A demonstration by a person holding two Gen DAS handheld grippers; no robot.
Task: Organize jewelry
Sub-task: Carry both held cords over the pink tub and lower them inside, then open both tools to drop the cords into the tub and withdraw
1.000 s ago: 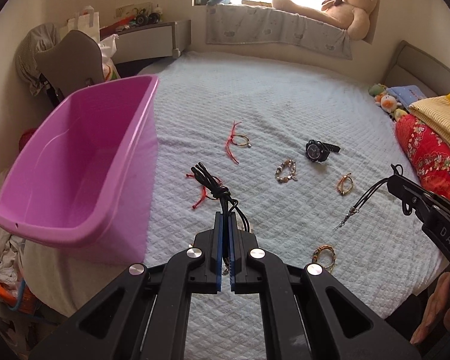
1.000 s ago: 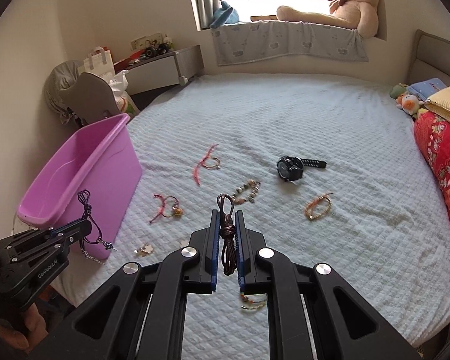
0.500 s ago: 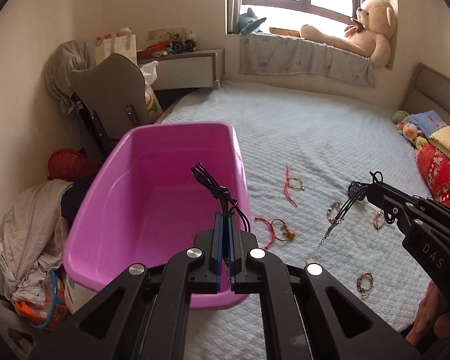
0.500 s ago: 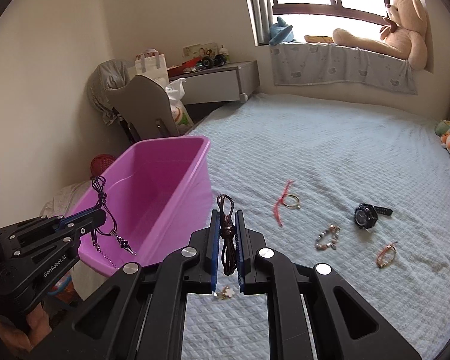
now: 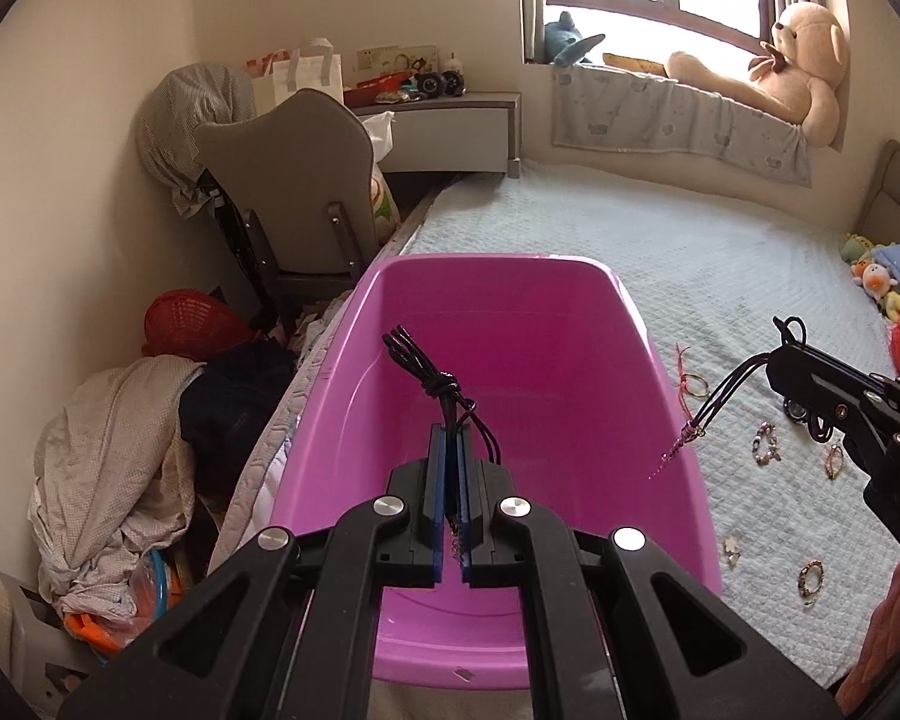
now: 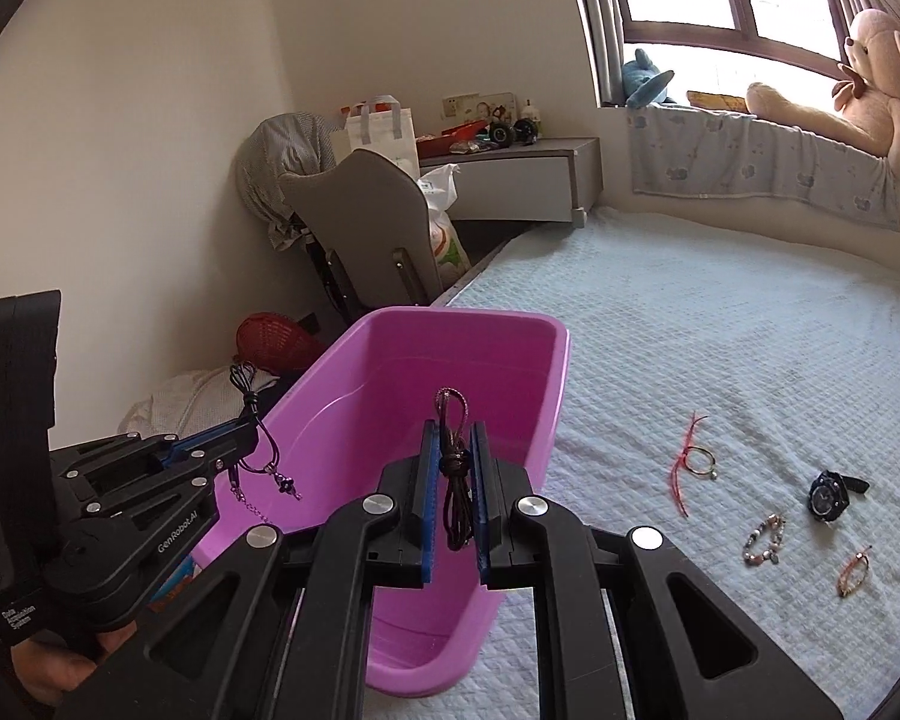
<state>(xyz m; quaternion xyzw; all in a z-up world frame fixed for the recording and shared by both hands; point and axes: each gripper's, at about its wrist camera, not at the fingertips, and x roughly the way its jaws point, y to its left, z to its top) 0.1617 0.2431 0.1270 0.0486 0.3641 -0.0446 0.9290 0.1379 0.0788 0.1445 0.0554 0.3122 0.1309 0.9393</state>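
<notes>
My left gripper (image 5: 450,441) is shut on a black cord necklace (image 5: 429,375) and hovers over the open pink bin (image 5: 540,324) at the bed's left edge. In the right wrist view my right gripper (image 6: 455,438) is shut on a brown cord necklace (image 6: 453,480), above the bin (image 6: 390,384) near its right wall. That view also shows the left gripper (image 6: 243,435) with its necklace's pendant and chain (image 6: 273,477) dangling over the bin. Still on the bed lie a red string bracelet (image 6: 693,459), a black watch (image 6: 828,495), a beaded bracelet (image 6: 762,540) and an orange bracelet (image 6: 852,573).
A grey chair (image 5: 288,192), a red basket (image 5: 192,324) and a heap of clothes (image 5: 108,468) crowd the floor left of the bin. A teddy bear (image 5: 804,72) sits on the window sill. Soft toys and pillows (image 5: 888,276) line the bed's right side.
Both grippers have swung left and risen from over the bed's jewelry to above the pink bin, each still carrying its necklace. The bin now fills the middle of both views.
</notes>
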